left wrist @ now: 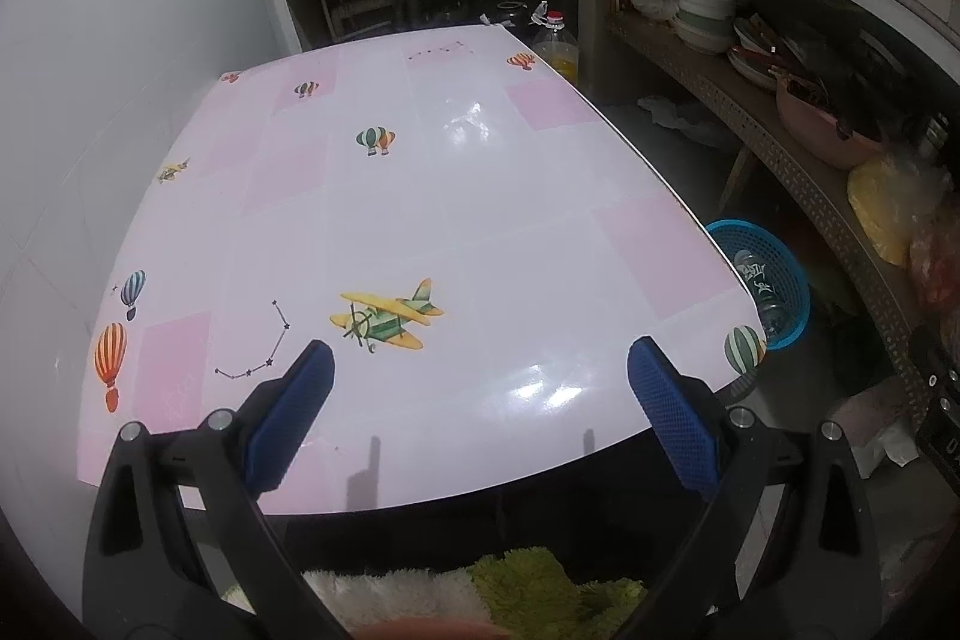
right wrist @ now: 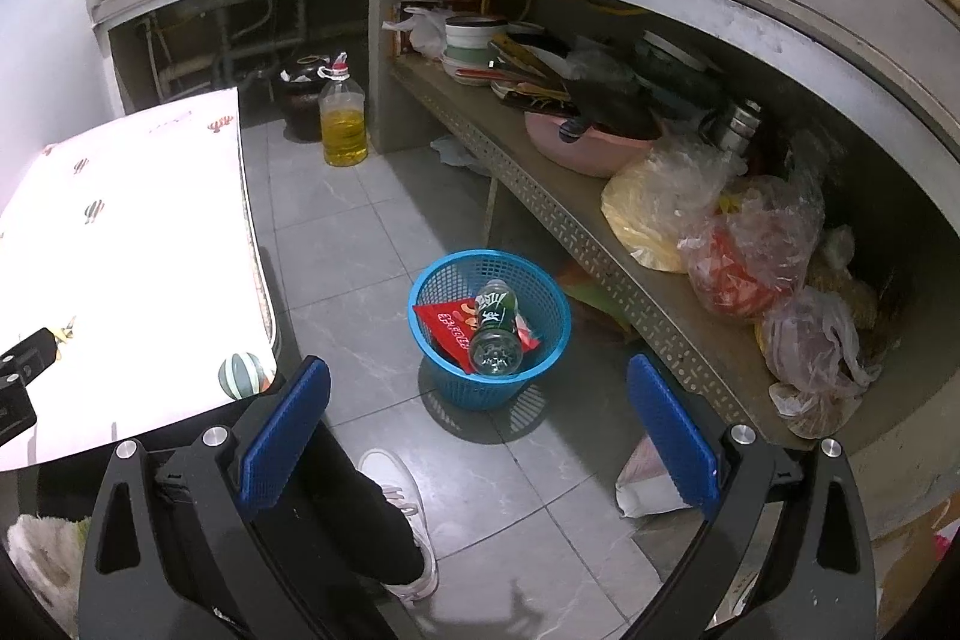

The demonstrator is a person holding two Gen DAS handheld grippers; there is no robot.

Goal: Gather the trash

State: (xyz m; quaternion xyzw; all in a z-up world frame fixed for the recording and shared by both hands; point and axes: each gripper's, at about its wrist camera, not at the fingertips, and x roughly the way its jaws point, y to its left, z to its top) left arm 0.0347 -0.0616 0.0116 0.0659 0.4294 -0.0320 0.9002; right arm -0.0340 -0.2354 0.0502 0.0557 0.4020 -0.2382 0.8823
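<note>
Blue finger pads point(left wrist: 300, 418) of the left gripper point(left wrist: 480, 388) spread wide apart, holding nothing. Hanging low over the near edge of the table point(left wrist: 456, 196). Pink and white top, shiny, with little planes and balloons printed on it. No trash to see anywhere on it. Off past the right edge, down on the floor, the blue basket point(left wrist: 780, 274) with a bottle point(left wrist: 759, 286) inside. Behind, a grey counter and a shelf full of bowls.

Over to the right wrist view. Blue finger pads point(right wrist: 288, 436) of the right gripper point(right wrist: 480, 394) spread wide too, nothing between them. Pointing down at the grey tile floor point(right wrist: 372, 244). Blue basket point(right wrist: 543, 334) standing straight ahead, near the shelf point(right wrist: 540, 196). Inside it, a clear bottle point(right wrist: 495, 334) lying on a red snack wrapper point(right wrist: 447, 325). So the trash is already in the basket. Oil jug point(right wrist: 343, 124) farther back on the floor. A person's leg and white shoe point(right wrist: 399, 496) low in the view.

Looks like the end of the job, or close to it. Next, most likely a look around for leftover bits, maybe the white scrap point(right wrist: 651, 490) on the floor by the shelf. If that is trash, a reach down low with wide fingers, then a squeeze.
</note>
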